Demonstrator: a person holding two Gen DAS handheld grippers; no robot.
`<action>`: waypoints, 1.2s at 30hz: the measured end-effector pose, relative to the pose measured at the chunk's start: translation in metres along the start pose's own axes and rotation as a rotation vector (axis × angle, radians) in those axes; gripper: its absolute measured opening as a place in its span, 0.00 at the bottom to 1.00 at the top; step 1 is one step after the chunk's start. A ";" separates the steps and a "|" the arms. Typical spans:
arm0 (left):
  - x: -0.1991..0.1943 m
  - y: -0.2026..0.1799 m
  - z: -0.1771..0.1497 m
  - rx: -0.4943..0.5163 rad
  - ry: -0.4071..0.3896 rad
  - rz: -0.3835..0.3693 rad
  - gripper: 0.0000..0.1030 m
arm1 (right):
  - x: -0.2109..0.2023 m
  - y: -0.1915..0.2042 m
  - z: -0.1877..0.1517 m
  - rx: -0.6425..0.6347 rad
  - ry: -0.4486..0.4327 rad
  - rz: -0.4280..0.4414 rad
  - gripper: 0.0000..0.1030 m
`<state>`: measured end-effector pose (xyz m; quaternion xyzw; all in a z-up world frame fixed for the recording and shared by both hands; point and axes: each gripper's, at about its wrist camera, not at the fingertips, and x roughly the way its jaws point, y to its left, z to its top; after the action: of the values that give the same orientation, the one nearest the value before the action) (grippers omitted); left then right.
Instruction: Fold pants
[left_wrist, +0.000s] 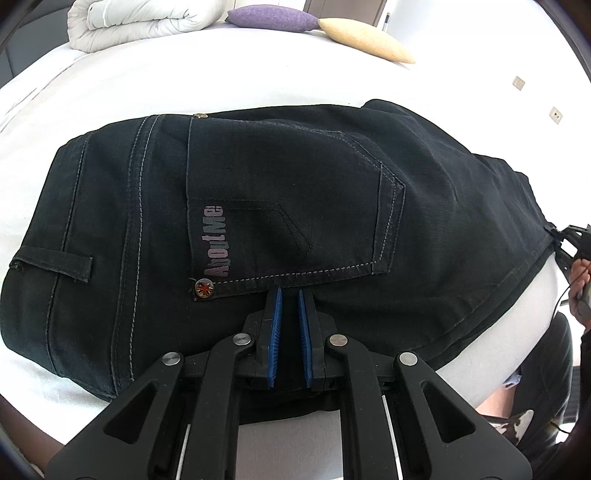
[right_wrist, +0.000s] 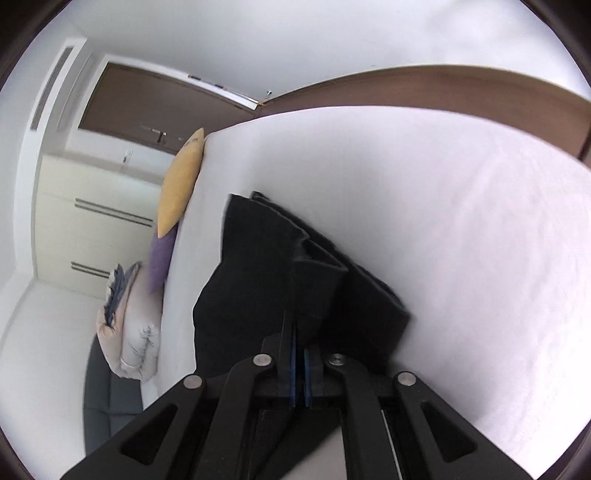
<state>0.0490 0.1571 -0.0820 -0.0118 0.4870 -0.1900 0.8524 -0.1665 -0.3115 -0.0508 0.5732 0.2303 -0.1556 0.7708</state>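
Dark navy pants (left_wrist: 277, 206) lie folded on the white bed (left_wrist: 184, 85), back pocket up with "AboutMe" lettering. My left gripper (left_wrist: 290, 295) sits at the pants' near edge, its blue pads (left_wrist: 276, 325) narrowly apart with dark cloth between them. My right gripper (right_wrist: 300, 332) is shut on a folded edge of the pants (right_wrist: 258, 266), lifting several stacked layers off the bed (right_wrist: 443, 240). It also shows in the left wrist view (left_wrist: 565, 240) at the pants' right corner.
A rolled white duvet (left_wrist: 136, 22), a purple cushion (left_wrist: 273, 16) and a yellow cushion (left_wrist: 365, 38) lie at the bed's far end. A white wardrobe (right_wrist: 92, 221) stands beyond the bed. The person's legs (left_wrist: 535, 387) are at the right.
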 end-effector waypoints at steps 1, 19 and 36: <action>-0.001 -0.001 0.000 0.001 -0.001 0.002 0.09 | -0.001 0.001 -0.001 -0.002 -0.007 0.002 0.06; -0.015 -0.004 -0.008 -0.027 -0.013 0.015 0.09 | -0.019 -0.016 0.009 0.037 -0.029 -0.007 0.04; -0.026 -0.001 -0.013 -0.037 -0.026 0.009 0.09 | -0.033 -0.010 0.008 -0.023 -0.039 -0.055 0.05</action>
<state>0.0260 0.1673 -0.0670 -0.0276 0.4793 -0.1768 0.8592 -0.1985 -0.3233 -0.0394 0.5546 0.2324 -0.1851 0.7772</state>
